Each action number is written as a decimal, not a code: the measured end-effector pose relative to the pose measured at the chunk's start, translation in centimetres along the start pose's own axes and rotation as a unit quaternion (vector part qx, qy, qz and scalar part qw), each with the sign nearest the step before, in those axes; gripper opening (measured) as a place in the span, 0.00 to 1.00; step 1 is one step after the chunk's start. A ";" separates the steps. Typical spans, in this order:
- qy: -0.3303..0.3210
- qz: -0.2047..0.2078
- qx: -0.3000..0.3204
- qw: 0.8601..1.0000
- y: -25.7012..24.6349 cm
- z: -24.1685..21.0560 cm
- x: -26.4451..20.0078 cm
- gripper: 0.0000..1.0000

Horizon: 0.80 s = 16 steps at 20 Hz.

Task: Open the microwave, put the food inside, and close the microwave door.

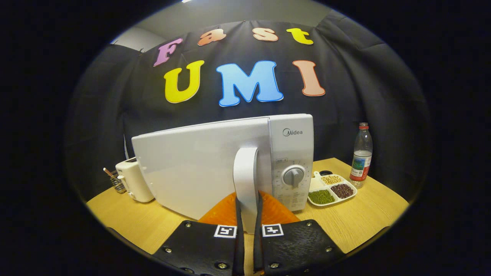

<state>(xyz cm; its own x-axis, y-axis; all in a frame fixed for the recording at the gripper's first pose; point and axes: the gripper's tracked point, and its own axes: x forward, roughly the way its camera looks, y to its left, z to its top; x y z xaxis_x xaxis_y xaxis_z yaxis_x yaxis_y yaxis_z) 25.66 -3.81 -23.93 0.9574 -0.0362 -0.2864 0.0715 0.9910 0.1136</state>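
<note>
A white microwave (291, 138) stands on the wooden table (368, 218), its control panel and round knob (294, 176) to the right of the door. The door (191, 172) looks swung a little outward on its left hinge. Its upright white handle (246, 168) sits between my fingers, and my gripper (248, 210) is shut on the handle's lower part, one finger pressing each side. The food, a white divided plate (332, 188) of green, dark red and pale beans, lies on the table just right of the microwave.
A clear water bottle (361, 155) with a red label stands behind the plate at the right. A white toaster (133, 180) and a small wire utensil holder (117, 183) sit left of the microwave. Bare table lies in front on both sides.
</note>
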 end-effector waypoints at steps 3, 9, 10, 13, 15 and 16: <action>0.000 0.071 -0.015 0.997 5.1 -1.6 -5.9 0.09; -0.009 0.187 -0.038 0.982 16.5 -4.0 -13.3 0.09; -0.016 0.167 -0.062 0.984 17.1 -4.1 -13.5 0.09; -0.032 0.118 -0.073 0.990 20.0 -4.6 -14.5 0.09; -0.044 0.090 -0.074 0.992 22.8 -4.9 -14.7 0.09; -0.050 0.079 -0.084 0.992 24.1 -5.0 -14.9 0.09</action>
<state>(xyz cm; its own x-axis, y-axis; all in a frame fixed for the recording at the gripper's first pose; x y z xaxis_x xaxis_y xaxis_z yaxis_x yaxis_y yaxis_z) 11.73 21.28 -21.70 0.9765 0.1162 -0.1813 -0.1207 0.9926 -0.0140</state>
